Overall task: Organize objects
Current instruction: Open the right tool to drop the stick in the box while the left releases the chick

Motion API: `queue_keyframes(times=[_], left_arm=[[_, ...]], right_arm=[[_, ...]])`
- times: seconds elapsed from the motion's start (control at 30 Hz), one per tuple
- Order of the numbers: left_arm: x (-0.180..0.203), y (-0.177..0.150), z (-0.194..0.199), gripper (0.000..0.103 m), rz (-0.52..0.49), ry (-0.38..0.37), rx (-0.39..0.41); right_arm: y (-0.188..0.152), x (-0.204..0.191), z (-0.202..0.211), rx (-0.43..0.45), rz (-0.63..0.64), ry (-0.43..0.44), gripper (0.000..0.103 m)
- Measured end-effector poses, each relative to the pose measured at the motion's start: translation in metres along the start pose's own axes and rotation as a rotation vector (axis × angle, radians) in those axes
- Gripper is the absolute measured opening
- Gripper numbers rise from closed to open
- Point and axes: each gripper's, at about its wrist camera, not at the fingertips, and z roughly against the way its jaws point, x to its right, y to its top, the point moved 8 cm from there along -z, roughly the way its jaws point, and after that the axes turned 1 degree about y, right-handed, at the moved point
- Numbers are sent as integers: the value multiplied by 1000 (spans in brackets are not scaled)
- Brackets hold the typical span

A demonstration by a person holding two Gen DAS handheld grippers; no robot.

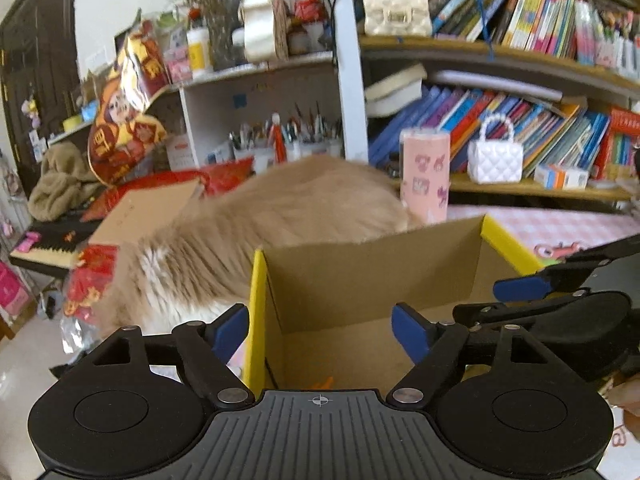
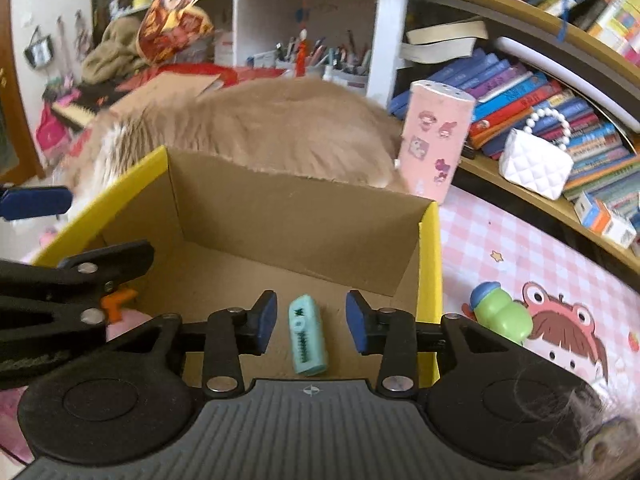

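only right wrist view shows teal eraser (image 2: pixel 308 334) in cardboard box (image 2: pixel 280 208).

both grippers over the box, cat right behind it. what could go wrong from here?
1. The cat lies pressed against the box's far wall; if it shifts, it could shove the box or reach in.
2. The left gripper and right gripper, both open, crowd the same opening and could collide.
3. The green toy outside the box lies close to the right gripper's linkage and may get knocked.

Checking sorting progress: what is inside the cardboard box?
On the cardboard box floor lie a small teal object and, at the left, an orange piece. The grippers cover the near floor.
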Motion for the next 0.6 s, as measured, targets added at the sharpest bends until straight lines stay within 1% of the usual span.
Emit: queue_keyframes(times=[0.1,0.17,0.2,0.23,0.3,0.43,0.6], left_arm=[[-3,5,16,81,15,0,28],[-7,7,28,81,33,-1,45],[-8,7,33,82,40,-1,52],[-10,8,38,82,48,0,60],[-14,8,50,83,61,3,74],[-21,2,70,85,86,7,85],[-26,-16,91,85,96,6,70]], right_arm=[[5,1,16,44,-46,-7,36],[8,0,30,85,-62,-27,38],[9,-1,38,107,-68,-41,43],[10,-1,46,130,-73,-53,44],[9,-3,61,159,-83,-64,44],[1,-8,87,193,-113,-78,45],[-19,-16,112,196,-142,-104,48]])
